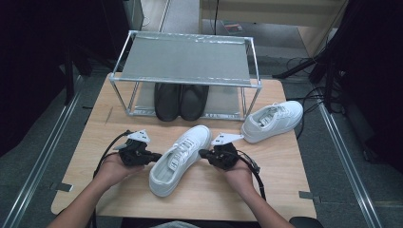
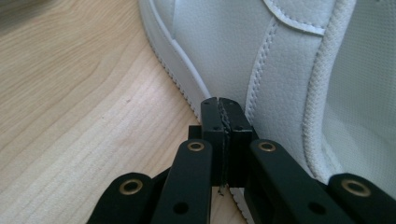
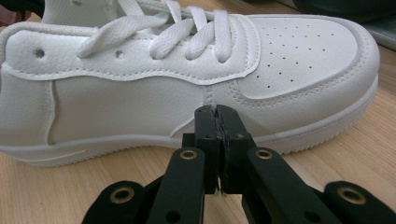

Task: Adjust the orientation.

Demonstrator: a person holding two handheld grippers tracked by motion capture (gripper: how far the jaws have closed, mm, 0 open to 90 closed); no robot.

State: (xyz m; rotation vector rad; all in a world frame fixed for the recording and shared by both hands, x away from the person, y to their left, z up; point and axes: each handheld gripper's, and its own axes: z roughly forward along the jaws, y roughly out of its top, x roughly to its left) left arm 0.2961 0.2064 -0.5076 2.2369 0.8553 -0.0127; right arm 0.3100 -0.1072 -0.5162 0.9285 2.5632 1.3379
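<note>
high view: white shoe (image 1: 178,160) lay mid-table between left gripper (image 1: 156,156) and right gripper (image 1: 203,153); it looked light, with soft uppers and a firm sole, best pinched at the sides. left gripper view: jaws closed, empty, tips at the sole. right gripper view: jaws closed, empty, tips against the shoe's side.

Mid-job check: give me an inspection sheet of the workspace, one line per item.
Surface: wooden table, bare around the shoes.
Job's things: white shoe lies between the grippers; second white shoe lies at right by the rack.
Clutter: black shoes under the metal rack.
Grippers: left gripper and right gripper both shut, tips at the shoe's sides, holding nothing.
Cables: black cable trails from the right gripper.
Surroundings: floor cables at right.
</note>
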